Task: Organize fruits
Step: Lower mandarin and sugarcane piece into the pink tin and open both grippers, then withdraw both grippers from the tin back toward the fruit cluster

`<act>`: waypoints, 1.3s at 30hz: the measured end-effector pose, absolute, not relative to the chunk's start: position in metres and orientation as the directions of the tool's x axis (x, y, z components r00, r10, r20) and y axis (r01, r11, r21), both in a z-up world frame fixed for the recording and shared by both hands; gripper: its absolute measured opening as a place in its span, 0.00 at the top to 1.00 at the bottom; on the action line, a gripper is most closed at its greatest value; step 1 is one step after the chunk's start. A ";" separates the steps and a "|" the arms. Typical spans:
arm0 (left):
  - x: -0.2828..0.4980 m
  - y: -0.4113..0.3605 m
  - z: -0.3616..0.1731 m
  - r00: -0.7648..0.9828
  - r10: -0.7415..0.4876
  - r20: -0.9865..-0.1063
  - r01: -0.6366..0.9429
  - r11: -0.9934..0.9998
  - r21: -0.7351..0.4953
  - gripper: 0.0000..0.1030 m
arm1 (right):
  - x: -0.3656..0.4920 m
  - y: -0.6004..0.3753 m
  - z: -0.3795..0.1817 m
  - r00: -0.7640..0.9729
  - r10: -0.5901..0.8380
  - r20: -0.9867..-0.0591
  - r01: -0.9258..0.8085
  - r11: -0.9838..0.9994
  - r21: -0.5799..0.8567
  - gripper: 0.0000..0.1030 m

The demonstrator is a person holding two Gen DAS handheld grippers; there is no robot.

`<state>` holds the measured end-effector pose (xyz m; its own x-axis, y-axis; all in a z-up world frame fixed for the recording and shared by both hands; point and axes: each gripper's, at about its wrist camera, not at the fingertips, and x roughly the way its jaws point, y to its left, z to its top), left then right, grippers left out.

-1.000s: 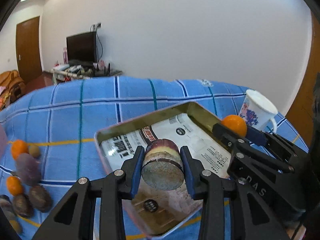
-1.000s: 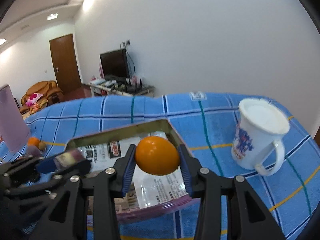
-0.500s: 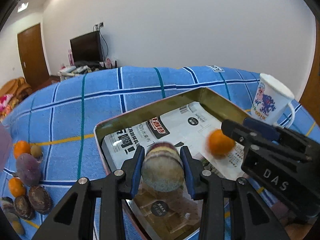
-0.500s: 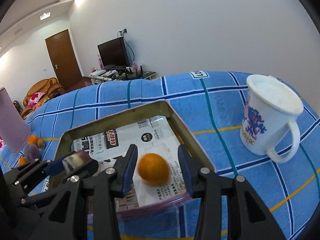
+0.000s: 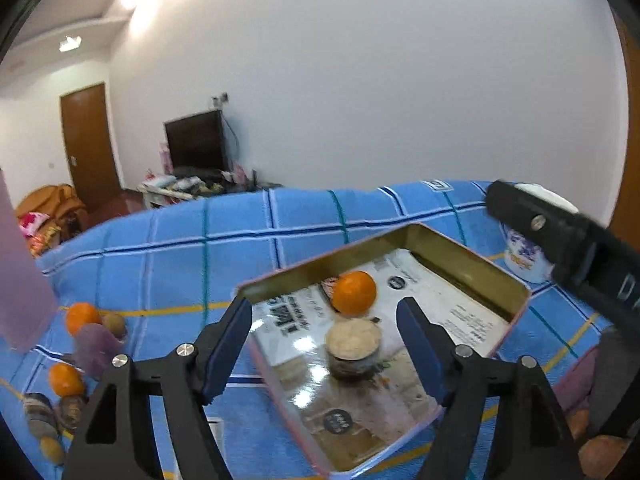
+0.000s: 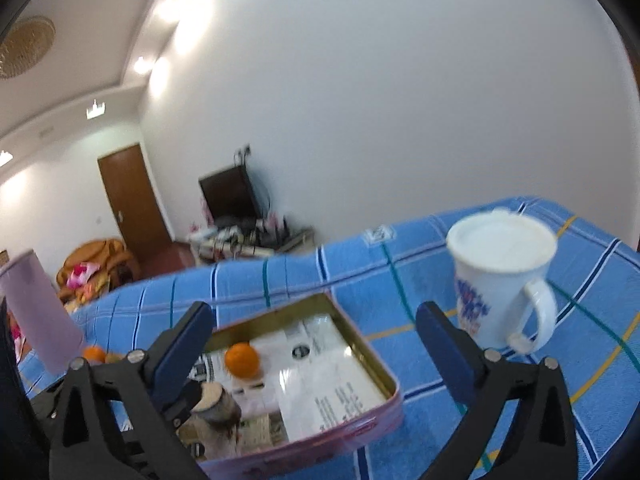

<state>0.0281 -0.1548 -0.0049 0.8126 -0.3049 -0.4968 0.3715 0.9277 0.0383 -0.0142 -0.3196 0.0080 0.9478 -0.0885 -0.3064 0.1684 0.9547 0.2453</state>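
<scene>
A metal tray [image 5: 460, 240] lined with printed paper stands on the blue checked cloth; it also shows in the right wrist view [image 6: 376, 360]. In it lie an orange [image 5: 354, 293] [image 6: 241, 360] and a cut purple sugarcane piece [image 5: 353, 346] [image 6: 216, 404], standing on end. My left gripper [image 5: 324, 348] is open and empty above the tray's near part. My right gripper [image 6: 316, 356] is open and empty above the tray. More fruit lies at the left: oranges [image 5: 82, 318], a purple cane piece [image 5: 96, 350], brown fruits [image 5: 70, 406].
A white printed mug [image 6: 496, 276] stands right of the tray. A pale purple cup [image 6: 36, 312] stands at the left by the loose fruit. The right gripper's black body [image 5: 568, 240] crosses the left wrist view at the right. A room with TV lies beyond.
Both grippers have opened wide and lifted back. The orange dropped from the right gripper into the tray and rolled to the far left; the cane piece left the left gripper and stands in the tray.
</scene>
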 end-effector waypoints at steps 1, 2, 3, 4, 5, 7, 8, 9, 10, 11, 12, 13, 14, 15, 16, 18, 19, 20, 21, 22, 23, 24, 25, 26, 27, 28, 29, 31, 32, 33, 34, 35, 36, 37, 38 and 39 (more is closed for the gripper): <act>0.028 -0.153 -0.005 0.822 -0.284 -0.494 0.352 0.935 0.050 0.23 | -0.016 -0.319 0.009 0.951 -0.097 -0.293 0.172 0.956 0.240 0.00; 0.028 -0.149 -0.005 0.829 -0.260 -0.496 0.331 0.942 0.058 0.23 | -0.017 -0.317 0.009 0.953 -0.110 -0.283 0.178 0.957 0.228 0.00; 0.029 -0.147 -0.005 0.832 -0.249 -0.496 0.319 0.946 0.060 0.23 | -0.018 -0.315 0.010 0.953 -0.124 -0.275 0.186 0.959 0.212 0.00; 0.030 -0.144 -0.005 0.837 -0.234 -0.494 0.302 0.951 0.062 0.23 | -0.018 -0.314 0.010 0.954 -0.133 -0.270 0.191 0.961 0.200 0.00; 0.030 -0.142 -0.005 0.844 -0.219 -0.490 0.286 0.956 0.065 0.23 | -0.019 -0.312 0.011 0.954 -0.142 -0.263 0.195 0.962 0.189 0.00; 0.031 -0.134 -0.003 0.858 -0.187 -0.478 0.251 0.965 0.073 0.23 | -0.023 -0.310 0.014 0.959 -0.158 -0.237 0.202 0.964 0.174 0.00; 0.030 -0.130 -0.002 0.868 -0.172 -0.467 0.233 0.970 0.076 0.23 | -0.027 -0.310 0.015 0.962 -0.169 -0.216 0.207 0.964 0.169 0.00; 0.029 -0.129 -0.002 0.872 -0.166 -0.461 0.225 0.971 0.076 0.23 | -0.031 -0.310 0.018 0.965 -0.180 -0.190 0.213 0.963 0.167 0.00; 0.028 -0.125 -0.002 0.879 -0.158 -0.451 0.215 0.974 0.077 0.23 | -0.036 -0.310 0.020 0.968 -0.193 -0.159 0.219 0.961 0.167 0.00; 0.026 -0.123 -0.001 0.886 -0.149 -0.438 0.205 0.975 0.082 0.23 | -0.040 -0.310 0.021 0.970 -0.204 -0.134 0.224 0.960 0.165 0.00; 0.026 -0.123 -0.001 0.893 -0.140 -0.429 0.196 0.977 0.088 0.23 | -0.045 -0.308 0.022 0.970 -0.220 -0.103 0.235 0.959 0.159 0.00; 0.023 -0.122 0.000 0.899 -0.132 -0.418 0.188 0.978 0.095 0.23 | -0.048 -0.307 0.023 0.969 -0.230 -0.089 0.241 0.958 0.154 0.00; 0.021 -0.121 0.001 0.904 -0.125 -0.408 0.182 0.978 0.103 0.23 | -0.050 -0.304 0.023 0.966 -0.249 -0.073 0.257 0.956 0.142 0.00; 0.019 -0.120 0.001 0.909 -0.121 -0.398 0.179 0.978 0.111 0.23 | -0.051 -0.301 0.023 0.964 -0.258 -0.070 0.265 0.956 0.129 0.00; 0.016 -0.119 0.001 0.912 -0.119 -0.393 0.177 0.978 0.115 0.23 | -0.049 -0.299 0.024 0.963 -0.260 -0.070 0.267 0.956 0.121 0.00; 0.011 -0.116 0.002 0.917 -0.120 -0.381 0.179 0.976 0.123 0.23 | -0.048 -0.292 0.023 0.963 -0.258 -0.074 0.264 0.959 0.101 0.00; 0.009 -0.115 0.003 0.918 -0.121 -0.377 0.179 0.976 0.124 0.22 | -0.048 -0.288 0.022 0.964 -0.254 -0.078 0.261 0.961 0.092 0.00; 0.006 -0.113 0.003 0.920 -0.121 -0.373 0.179 0.976 0.125 0.22 | -0.048 -0.284 0.023 0.965 -0.249 -0.080 0.256 0.963 0.086 0.00; 0.004 -0.111 0.003 0.921 -0.123 -0.371 0.179 0.976 0.123 0.18 | -0.049 -0.282 0.022 0.965 -0.248 -0.079 0.255 0.964 0.083 0.00; 0.003 -0.109 0.003 0.921 -0.125 -0.370 0.181 0.976 0.120 0.17 | -0.050 -0.279 0.022 0.966 -0.248 -0.075 0.254 0.964 0.079 0.00; 0.001 -0.106 0.003 0.921 -0.132 -0.366 0.184 0.977 0.111 0.15 | -0.051 -0.276 0.022 0.967 -0.245 -0.070 0.250 0.965 0.076 0.00; -0.001 -0.104 0.004 0.921 -0.137 -0.364 0.187 0.977 0.104 0.15 | -0.053 -0.274 0.022 0.968 -0.242 -0.067 0.247 0.966 0.080 0.00; -0.003 -0.101 0.004 0.921 -0.144 -0.363 0.190 0.977 0.094 0.15 | -0.053 -0.274 0.021 0.968 -0.240 -0.068 0.245 0.966 0.086 0.00; -0.004 -0.098 0.004 0.919 -0.149 -0.366 0.193 0.977 0.089 0.15 | -0.054 -0.274 0.021 0.968 -0.239 -0.070 0.245 0.965 0.092 0.00; -0.005 -0.097 0.004 0.917 -0.151 -0.368 0.195 0.977 0.085 0.15 | -0.054 -0.274 0.020 0.968 -0.238 -0.075 0.245 0.965 0.098 0.00; -0.005 -0.095 0.004 0.916 -0.154 -0.371 0.196 0.978 0.078 0.15 | -0.055 -0.273 0.019 0.968 -0.238 -0.080 0.245 0.964 0.105 0.00; -0.006 -0.093 0.003 0.914 -0.154 -0.375 0.194 0.978 0.071 0.15 | -0.055 -0.273 0.019 0.968 -0.235 -0.088 0.245 0.963 0.115 0.00; -0.006 -0.090 0.002 0.911 -0.152 -0.383 0.189 0.980 0.061 0.15 | -0.058 -0.271 0.018 0.969 -0.230 -0.095 0.241 0.962 0.129 0.00; -0.006 -0.088 0.002 0.908 -0.151 -0.390 0.186 0.981 0.053 0.13 | -0.058 -0.271 0.017 0.969 -0.228 -0.096 0.240 0.962 0.134 0.00; -0.006 -0.086 0.001 0.906 -0.152 -0.396 0.186 0.981 0.049 0.11 | -0.060 -0.271 0.017 0.969 -0.226 -0.095 0.238 0.961 0.141 0.00; -0.007 -0.085 0.000 0.903 -0.155 -0.400 0.188 0.981 0.045 0.11 | -0.062 -0.270 0.016 0.970 -0.225 -0.094 0.237 0.961 0.145 0.00; -0.007 -0.083 0.000 0.900 -0.159 -0.407 0.191 0.981 0.040 0.11 | -0.063 -0.268 0.016 0.970 -0.222 -0.093 0.234 0.961 0.146 0.00; -0.007 -0.082 -0.001 0.898 -0.159 -0.411 0.192 0.981 0.038 0.11 | -0.064 -0.266 0.016 0.971 -0.220 -0.093 0.232 0.962 0.144 0.00; -0.007 -0.081 -0.001 0.896 -0.159 -0.414 0.191 0.981 0.036 0.11 | -0.065 -0.264 0.016 0.971 -0.219 -0.092 0.230 0.963 0.139 0.00; -0.007 -0.079 -0.002 0.893 -0.160 -0.420 0.191 0.981 0.033 0.11 | -0.066 -0.262 0.017 0.972 -0.217 -0.091 0.228 0.964 0.134 0.00; -0.007 -0.079 -0.002 0.892 -0.161 -0.422 0.192 0.981 0.030 0.11 | -0.066 -0.260 0.017 0.972 -0.215 -0.090 0.226 0.966 0.129 0.00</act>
<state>-0.0070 -0.0787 -0.0022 0.8919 -0.1613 -0.4225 0.1918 0.9810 0.0304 -0.0656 -0.2605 0.0168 0.9724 -0.2151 -0.0903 0.2256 0.9656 0.1291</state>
